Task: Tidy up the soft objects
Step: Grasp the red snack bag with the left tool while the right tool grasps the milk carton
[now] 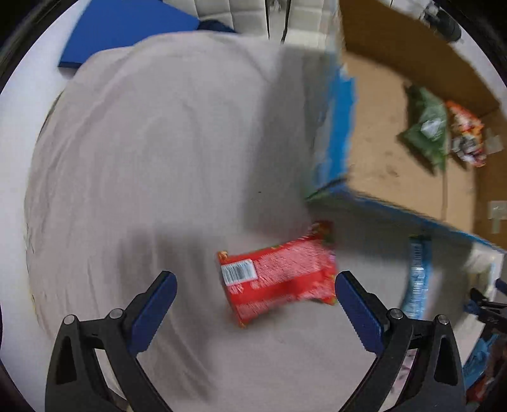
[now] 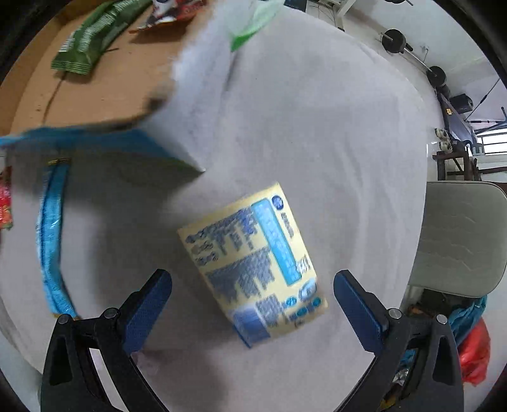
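Note:
My left gripper (image 1: 256,286) is open above a red snack packet (image 1: 279,274) that lies flat on the grey cloth, between and just beyond its fingers. My right gripper (image 2: 252,285) is open above a pale yellow packet with blue print (image 2: 253,263), which lies between its fingers. A long blue packet (image 1: 417,279) lies by the box; it also shows in the right wrist view (image 2: 50,234). The open cardboard box (image 1: 380,152) holds a green packet (image 1: 426,126) and an orange-red packet (image 1: 467,136).
The grey cloth (image 1: 158,158) covers the surface. The box has blue and white outer walls (image 2: 133,149). A blue board (image 1: 126,28) lies at the far left edge. A grey chair (image 2: 459,237) and red and blue bags (image 2: 473,348) stand beside the surface on the right.

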